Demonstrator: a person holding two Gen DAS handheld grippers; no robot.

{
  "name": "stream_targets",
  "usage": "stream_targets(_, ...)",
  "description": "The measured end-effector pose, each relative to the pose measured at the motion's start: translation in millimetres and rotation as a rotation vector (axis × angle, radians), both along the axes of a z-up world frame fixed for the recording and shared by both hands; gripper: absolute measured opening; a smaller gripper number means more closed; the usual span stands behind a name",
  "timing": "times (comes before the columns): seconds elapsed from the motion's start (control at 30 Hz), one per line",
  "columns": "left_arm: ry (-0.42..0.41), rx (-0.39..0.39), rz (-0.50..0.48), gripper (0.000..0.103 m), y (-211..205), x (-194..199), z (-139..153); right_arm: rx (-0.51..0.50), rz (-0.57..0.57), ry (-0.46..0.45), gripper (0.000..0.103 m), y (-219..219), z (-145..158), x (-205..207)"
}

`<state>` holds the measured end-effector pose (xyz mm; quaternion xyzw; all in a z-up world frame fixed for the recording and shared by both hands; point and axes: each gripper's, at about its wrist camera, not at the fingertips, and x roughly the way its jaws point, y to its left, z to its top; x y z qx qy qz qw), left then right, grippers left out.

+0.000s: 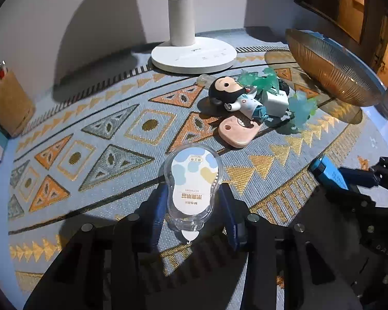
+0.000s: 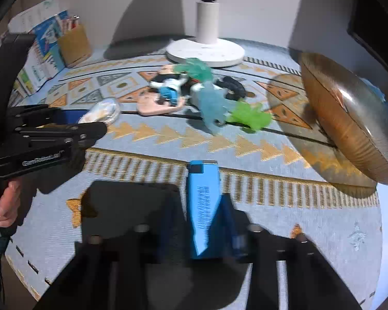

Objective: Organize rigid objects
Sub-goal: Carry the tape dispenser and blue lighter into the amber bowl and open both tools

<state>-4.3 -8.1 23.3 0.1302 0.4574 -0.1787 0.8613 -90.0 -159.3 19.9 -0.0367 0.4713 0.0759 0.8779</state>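
Gripping a correction tape dispenser (image 1: 192,186), the left gripper (image 1: 194,206) has its jaws closed narrow on the clear casing's lower half, label facing up, above the patterned table mat (image 1: 90,139). The right gripper (image 2: 204,222) clamps a blue rectangular box (image 2: 203,201) between its jaws, the box pointing forward over the mat's striped border.

Loose items lie clustered ahead near the white lamp base (image 1: 194,56): a monkey figurine (image 1: 235,95) lying across a pink oval stand (image 1: 236,131), a white charger block (image 1: 275,102), translucent teal dinosaur toys (image 2: 212,103), a green dinosaur toy (image 2: 251,116) and a dark object behind them, identity unclear. An amber ribbed glass bowl (image 1: 333,67) sits tilted at the right. A tan pencil holder (image 1: 9,103) stands at the far left.
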Motion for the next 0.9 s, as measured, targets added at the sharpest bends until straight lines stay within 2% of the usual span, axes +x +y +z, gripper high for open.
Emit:
stream_targets(0.1, -0.013, 0.002, 0.003, 0.037, -3, -6, 3, 0.031, 0.005, 0.009, 0.024, -1, 1, 0)
stream_targets(0.17, -0.019, -0.033, 0.009, 0.036, -1, -11, 12, 0.164, 0.04, 0.035, 0.024, -7, 2, 0)
stream_targets(0.27, -0.053, -0.069, 0.002, 0.033, -3, -17, 33, 0.292, 0.066, 0.052, 0.024, -16, 9, -3)
stream_targets(0.3, -0.07, -0.077, 0.002, 0.031, -4, -19, 41, 0.335, 0.069, 0.057, 0.024, -21, 12, -3)
stream_targets(0.33, -0.083, -0.092, -0.002, 0.016, -7, -20, 50, 0.389, 0.074, 0.066, 0.024, -27, 15, -2)
stream_targets(0.37, -0.088, -0.111, -0.006, 0.014, -9, -21, 58, 0.469, 0.085, 0.079, 0.024, -36, 19, -1)
stream_targets(0.47, -0.113, -0.161, -0.033, 0.014, -21, -21, 81, 0.615, 0.081, 0.064, 0.024, -62, 34, 0)
stream_targets(0.53, -0.131, -0.169, -0.057, 0.014, -32, -21, 93, 0.648, 0.062, 0.031, 0.024, -79, 46, -2)
stream_targets(0.6, -0.13, -0.168, -0.058, 0.015, -35, -18, 98, 0.629, 0.025, -0.02, 0.024, -97, 60, -5)
stream_targets(0.63, -0.11, -0.186, -0.053, 0.02, -31, -12, 97, 0.615, 0.008, -0.041, 0.024, -104, 64, -7)
stream_targets(0.67, -0.084, -0.195, -0.053, 0.035, -27, -7, 94, 0.604, -0.012, -0.063, 0.024, -115, 68, -11)
stream_targets(0.7, -0.054, -0.204, -0.048, 0.036, -22, -2, 89, 0.598, -0.024, -0.072, 0.024, -121, 69, -13)
stream_targets(0.73, -0.035, -0.201, -0.039, 0.036, -18, 1, 83, 0.594, -0.036, -0.079, 0.024, -127, 69, -16)
stream_targets(0.83, -0.023, -0.126, -0.007, 0.036, -9, 11, 64, 0.619, -0.062, -0.062, 0.024, -142, 54, -20)
stream_targets(0.9, 0.07, -0.132, 0.012, 0.037, 0, 19, 48, 0.634, -0.079, -0.028, 0.024, -149, 42, -19)
